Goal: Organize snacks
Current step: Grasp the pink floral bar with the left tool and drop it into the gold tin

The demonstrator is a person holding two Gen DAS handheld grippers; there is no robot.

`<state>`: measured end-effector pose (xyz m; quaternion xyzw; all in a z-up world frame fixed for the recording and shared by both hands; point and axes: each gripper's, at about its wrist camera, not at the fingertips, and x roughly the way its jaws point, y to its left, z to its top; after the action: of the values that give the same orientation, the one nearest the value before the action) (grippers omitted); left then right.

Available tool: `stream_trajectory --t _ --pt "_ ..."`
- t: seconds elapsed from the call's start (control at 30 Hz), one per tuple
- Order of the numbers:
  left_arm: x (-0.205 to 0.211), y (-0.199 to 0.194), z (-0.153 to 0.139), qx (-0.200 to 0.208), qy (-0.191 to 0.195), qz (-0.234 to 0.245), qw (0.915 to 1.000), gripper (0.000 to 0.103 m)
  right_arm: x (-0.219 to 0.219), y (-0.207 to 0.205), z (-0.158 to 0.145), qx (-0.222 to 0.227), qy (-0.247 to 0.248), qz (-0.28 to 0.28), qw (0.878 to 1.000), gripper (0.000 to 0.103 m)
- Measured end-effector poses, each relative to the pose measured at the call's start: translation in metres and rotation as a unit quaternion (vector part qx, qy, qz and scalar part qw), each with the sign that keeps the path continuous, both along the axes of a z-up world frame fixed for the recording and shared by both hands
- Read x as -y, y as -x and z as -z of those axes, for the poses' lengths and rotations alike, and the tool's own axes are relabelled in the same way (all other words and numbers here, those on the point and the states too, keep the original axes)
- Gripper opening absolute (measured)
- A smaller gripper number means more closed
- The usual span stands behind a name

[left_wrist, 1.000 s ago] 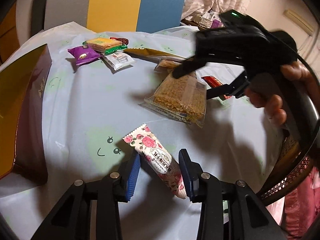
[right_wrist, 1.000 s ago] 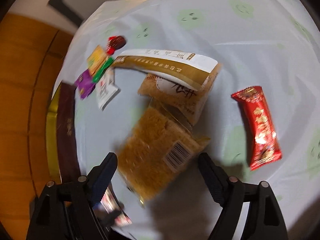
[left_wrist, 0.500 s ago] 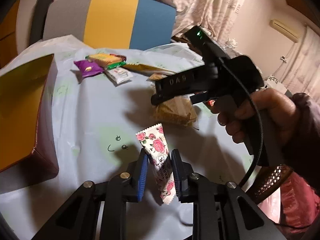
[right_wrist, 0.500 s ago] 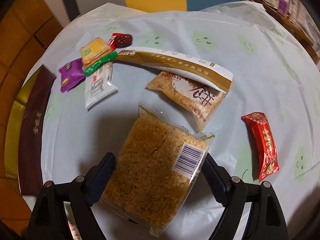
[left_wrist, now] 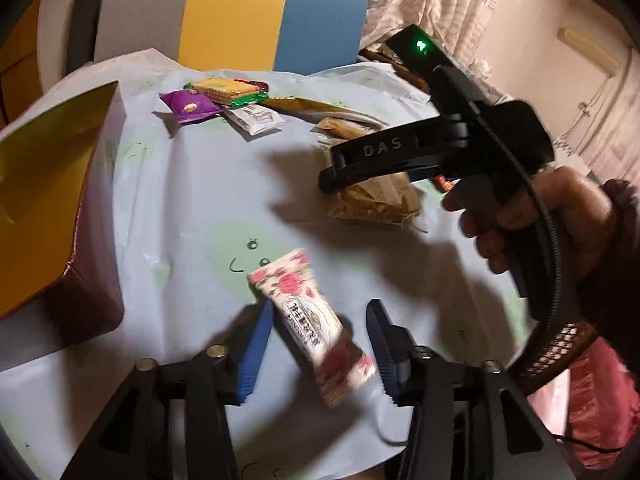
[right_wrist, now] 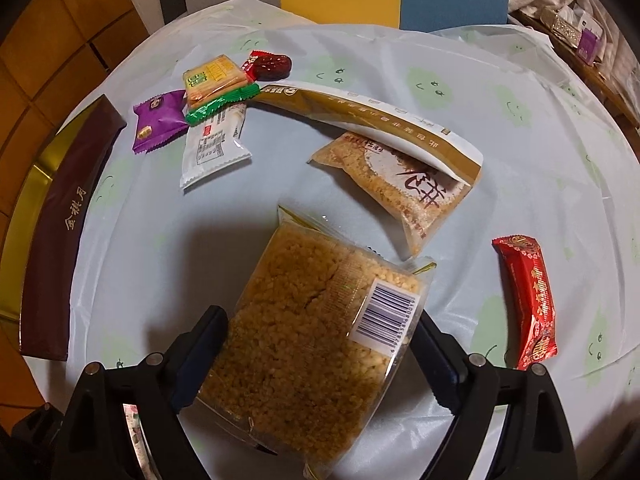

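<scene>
**Two snack packs between two grippers**

Hanging blurred between the left gripper's [left_wrist: 318, 350] blue pads, the rose-print bar [left_wrist: 310, 322] touches the left pad only; the jaws are opening and the right pad stands clear. Right gripper [right_wrist: 320, 360] has its jaws spread wide, pads against both sides of the clear crispy-rice pack [right_wrist: 308, 344], near centre of the pale tablecloth [right_wrist: 520, 168]. Far left: purple packet [right_wrist: 156, 120], white sachet [right_wrist: 212, 148], cracker pack [right_wrist: 216, 76]. Red bar [right_wrist: 530, 300] right. Brown box [right_wrist: 66, 216] at left edge.
</scene>
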<state>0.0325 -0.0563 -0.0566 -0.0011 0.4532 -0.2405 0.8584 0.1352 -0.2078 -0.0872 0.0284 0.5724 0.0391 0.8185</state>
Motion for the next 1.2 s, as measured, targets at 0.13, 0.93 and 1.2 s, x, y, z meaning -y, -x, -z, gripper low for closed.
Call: stream_trajectory --t 0.13,0.93,1.2 --pt "0.002 0.000 0.001 0.010 -0.007 0.003 0.9999 0.019 0.001 0.004 0.001 0.006 -0.003 -0.005 1.000 0.091" --pt "-0.147 -0.142 -0.068 -0.010 0.011 -0.248 0.9687 0.020 0.010 0.038 -0.002 0.040 0.006 -0.022 0.999 0.089" --pt "-0.150 -0.185 -0.045 -0.016 -0.021 -0.264 0.9642 0.043 0.008 0.037 -0.002 0.040 0.007 -0.021 0.999 0.089"
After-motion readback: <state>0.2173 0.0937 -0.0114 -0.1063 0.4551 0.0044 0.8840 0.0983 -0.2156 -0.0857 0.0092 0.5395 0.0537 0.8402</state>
